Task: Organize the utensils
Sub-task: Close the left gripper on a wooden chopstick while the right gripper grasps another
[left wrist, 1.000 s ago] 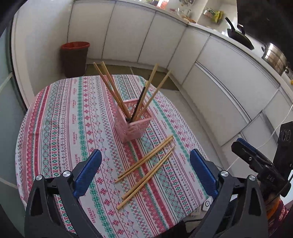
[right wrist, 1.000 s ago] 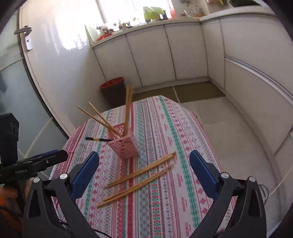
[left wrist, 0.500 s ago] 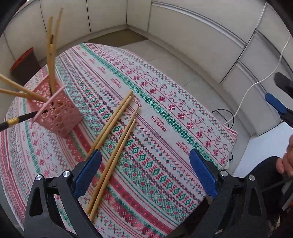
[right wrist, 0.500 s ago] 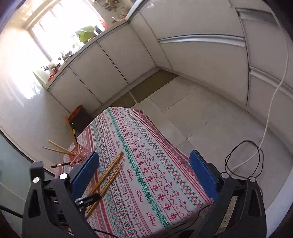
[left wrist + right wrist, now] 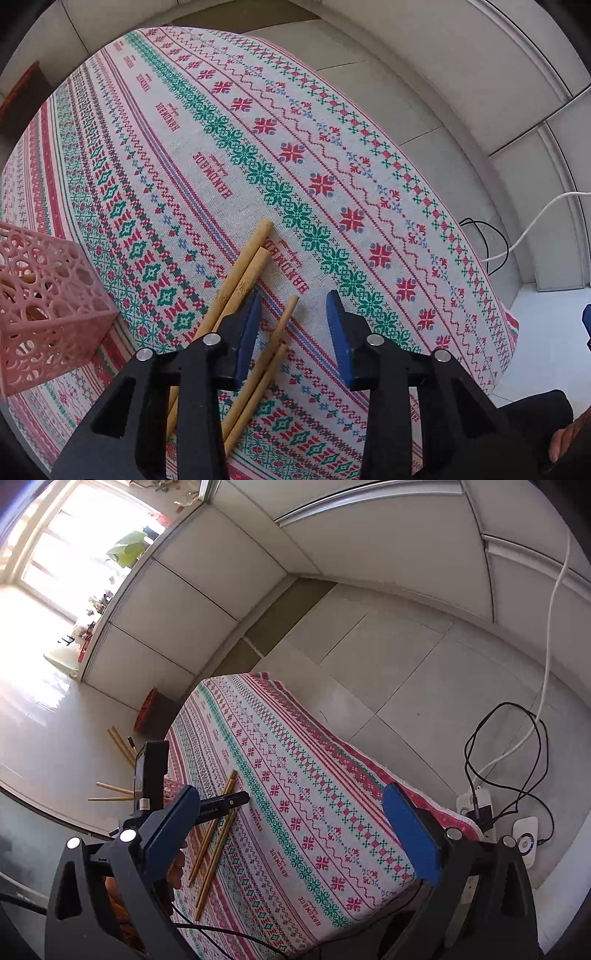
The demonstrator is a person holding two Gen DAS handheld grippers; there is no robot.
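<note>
Several bamboo chopsticks (image 5: 255,365) lie loose on the patterned tablecloth (image 5: 229,140). My left gripper (image 5: 293,314) is low over them, jaws partly closed with a gap, straddling the thin pair; the thick pair (image 5: 240,280) lies just outside its left finger. A pink lattice holder (image 5: 40,306) stands at the left. My right gripper (image 5: 288,830) is wide open and empty, high above the table's near side. The right wrist view shows the chopsticks (image 5: 214,842), the left gripper (image 5: 225,803) over them, and chopsticks standing in the holder (image 5: 118,746).
A red bin (image 5: 147,712) stands on the floor beyond the table. A power strip with black and white cables (image 5: 480,805) lies on the floor to the right. White cabinets (image 5: 207,576) line the walls.
My left gripper has dropped down to the loose chopsticks and its jaws have narrowed around the thin pair. My right gripper has swung right and upward, away from the holder.
</note>
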